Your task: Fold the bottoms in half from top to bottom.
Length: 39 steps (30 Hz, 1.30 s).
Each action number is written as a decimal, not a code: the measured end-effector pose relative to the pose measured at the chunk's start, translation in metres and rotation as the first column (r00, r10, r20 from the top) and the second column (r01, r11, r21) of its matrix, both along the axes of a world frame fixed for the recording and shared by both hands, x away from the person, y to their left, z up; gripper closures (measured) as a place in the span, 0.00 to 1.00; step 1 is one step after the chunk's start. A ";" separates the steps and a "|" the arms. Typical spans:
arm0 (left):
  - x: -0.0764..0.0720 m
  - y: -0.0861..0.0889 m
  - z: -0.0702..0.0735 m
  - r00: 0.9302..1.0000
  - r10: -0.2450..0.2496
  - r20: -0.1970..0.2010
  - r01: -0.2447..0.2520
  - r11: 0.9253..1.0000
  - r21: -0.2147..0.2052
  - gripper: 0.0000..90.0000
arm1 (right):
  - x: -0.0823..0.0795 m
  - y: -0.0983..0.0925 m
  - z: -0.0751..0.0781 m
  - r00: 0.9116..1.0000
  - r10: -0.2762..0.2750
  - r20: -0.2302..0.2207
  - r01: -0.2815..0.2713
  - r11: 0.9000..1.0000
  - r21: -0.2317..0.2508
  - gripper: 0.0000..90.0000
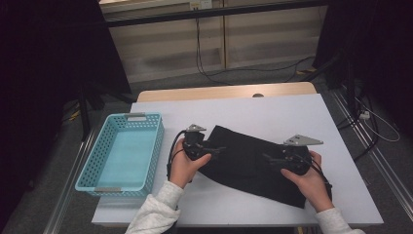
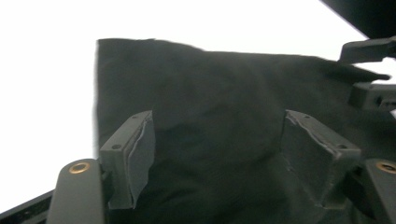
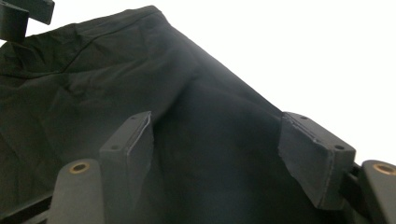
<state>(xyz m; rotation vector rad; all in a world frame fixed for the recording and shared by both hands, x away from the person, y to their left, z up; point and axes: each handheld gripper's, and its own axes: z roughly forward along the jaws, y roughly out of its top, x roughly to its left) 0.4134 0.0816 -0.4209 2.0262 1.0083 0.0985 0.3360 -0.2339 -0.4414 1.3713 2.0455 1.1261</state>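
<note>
A black cloth (image 1: 243,161) lies folded on the white table (image 1: 272,109), slanting from upper left to lower right. My left gripper (image 1: 221,148) rests over its left end, pointing right, held by a hand. In the left gripper view the jaws (image 2: 217,149) stand wide apart above the dark fabric (image 2: 215,93), and the pads pinch nothing. My right gripper (image 1: 267,158) sits over the cloth's right end, pointing left. Its jaws (image 3: 217,149) are also spread, with the cloth (image 3: 116,70) lying flat beneath them. Each gripper view catches the other gripper's tips at the far end.
A light blue perforated basket (image 1: 157,146) stands at the table's left, close to the left hand, with nothing in it. White tabletop extends behind the cloth and to its right. Cables run along the floor beyond the table.
</note>
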 end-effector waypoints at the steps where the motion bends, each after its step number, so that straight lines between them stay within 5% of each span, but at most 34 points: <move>1: 0.000 0.003 -0.001 1.000 0.016 0.002 -0.016 1.000 0.006 0.28 | 0.004 0.004 0.000 1.000 0.011 -0.004 -0.011 1.000 0.004 0.31; 8: 0.001 0.026 -0.005 0.999 0.052 0.004 -0.052 0.995 0.080 0.24 | 0.039 0.036 0.000 0.998 0.055 -0.020 -0.055 0.998 -0.020 0.45; 10: 0.001 0.031 -0.007 0.998 0.068 0.007 -0.069 0.994 0.082 0.24 | 0.050 0.044 -0.002 0.998 0.048 -0.043 -0.050 0.997 -0.055 0.51; 13: -0.001 0.038 -0.009 0.997 0.071 0.003 -0.071 0.994 0.085 0.23 | 0.060 0.050 -0.008 0.996 0.035 -0.085 -0.039 0.998 -0.043 0.50; 19: -0.003 0.046 -0.011 0.995 0.093 0.017 -0.094 0.992 0.079 0.23 | 0.065 0.063 -0.021 0.989 0.118 -0.091 -0.127 0.987 -0.102 0.55; 21: -0.003 0.046 -0.012 0.995 0.096 0.021 -0.097 0.992 0.080 0.23 | 0.066 0.066 -0.022 0.987 0.134 -0.091 -0.141 0.986 -0.086 0.66; 25: -0.003 0.048 -0.014 0.995 0.097 0.016 -0.098 0.991 0.089 0.23 | 0.065 0.074 -0.020 0.980 0.187 -0.071 -0.195 0.971 -0.138 0.91; 27: -0.003 0.048 -0.015 0.995 0.101 0.015 -0.102 0.991 0.086 0.23 | 0.064 0.077 -0.017 0.978 0.197 -0.073 -0.206 0.964 -0.166 0.92; 36: -0.002 0.048 -0.014 0.994 0.106 0.021 -0.107 0.991 0.076 0.23 | 0.064 0.064 -0.002 0.984 0.169 -0.049 -0.173 0.981 -0.091 0.92; 39: -0.002 0.049 -0.014 0.994 0.105 0.018 -0.106 0.991 0.078 0.23 | 0.063 0.063 0.000 0.986 0.163 -0.035 -0.165 0.982 -0.089 0.84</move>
